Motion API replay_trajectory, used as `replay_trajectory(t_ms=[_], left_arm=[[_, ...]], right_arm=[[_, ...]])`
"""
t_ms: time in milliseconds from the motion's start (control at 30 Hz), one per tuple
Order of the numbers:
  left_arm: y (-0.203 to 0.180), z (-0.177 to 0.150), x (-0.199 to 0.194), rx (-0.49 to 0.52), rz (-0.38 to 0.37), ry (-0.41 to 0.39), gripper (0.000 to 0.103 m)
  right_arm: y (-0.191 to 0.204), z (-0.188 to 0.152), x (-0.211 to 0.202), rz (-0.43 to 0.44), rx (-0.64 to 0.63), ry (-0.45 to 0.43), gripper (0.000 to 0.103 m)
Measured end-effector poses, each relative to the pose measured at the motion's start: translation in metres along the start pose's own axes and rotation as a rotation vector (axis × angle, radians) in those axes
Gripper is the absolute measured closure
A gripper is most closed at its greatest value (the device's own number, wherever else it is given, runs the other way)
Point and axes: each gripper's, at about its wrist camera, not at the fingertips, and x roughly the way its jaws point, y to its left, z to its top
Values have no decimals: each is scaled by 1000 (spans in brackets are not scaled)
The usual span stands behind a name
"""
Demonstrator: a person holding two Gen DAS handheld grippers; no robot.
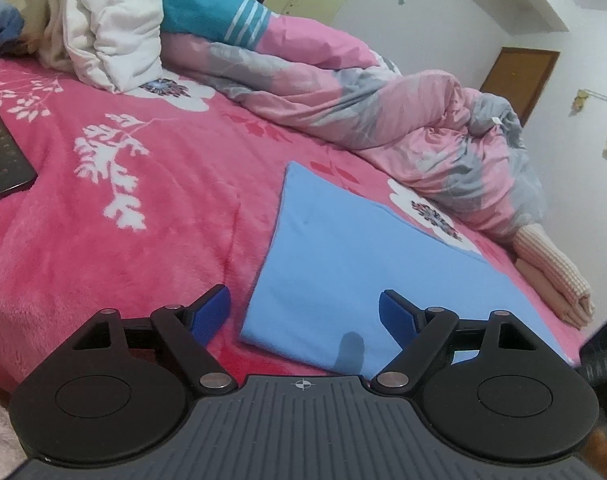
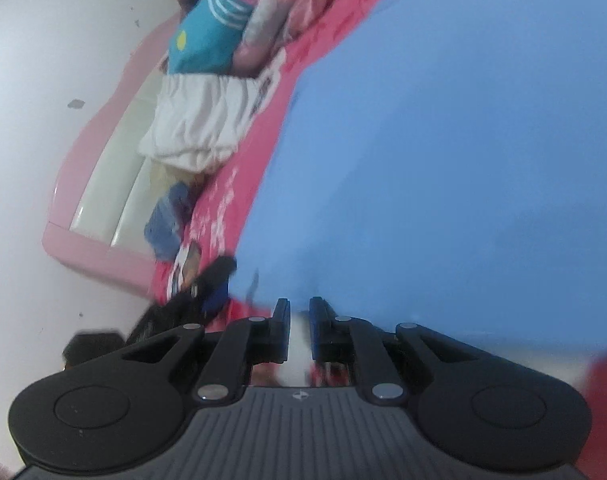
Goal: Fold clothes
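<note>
Right hand-held gripper (image 2: 300,320) had jaws pressed nearly together at near edge of blue cloth (image 2: 443,160); whether fabric sat between pads could not be told, view blurred. Left hand-held gripper (image 1: 303,314) spread wide, empty, hovering over cloth's near corner (image 1: 343,280). Cloth lay flat on pink bed blanket (image 1: 123,240), beside rumpled duvet (image 1: 383,120). Risks: thin pinch slipping mid-fold; single-layer grab skewing fold; fleece blanket dragging cloth, bunching edge.
</note>
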Motion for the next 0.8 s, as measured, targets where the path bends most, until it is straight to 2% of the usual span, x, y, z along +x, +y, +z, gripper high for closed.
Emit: replay_trajectory(t_ms=[100,233,333,433,567,633,700,800], left_arm=[[1,0,-1,13,-12,3,20],[3,0,-2,-10,-18,-1,20],[3,0,-1,-14,-17,-4,21],[4,0,-1,-10,-17,-7,21],[6,-1,-1,-7,-30,-10,21],[7,0,-2,-9,-38,-6,21],[9,2,-5,-27,-46,-4,21],[12,6,-13,-45,-40,-23,20]], right_arm=[[-2,-17,-11,-36,14,41,91],[13,-1,-17,-7,-33,-44,91],[26,13,-1,-7,-92,-66,91],[31,6,19,-40,-133,-15,92],[31,-25,20,-58,-133,75,92],[34,-32,14,-85,-149,86,91],[42,-28,4,-93,-174,43,91],[55,-3,0,-73,-202,-51,91]])
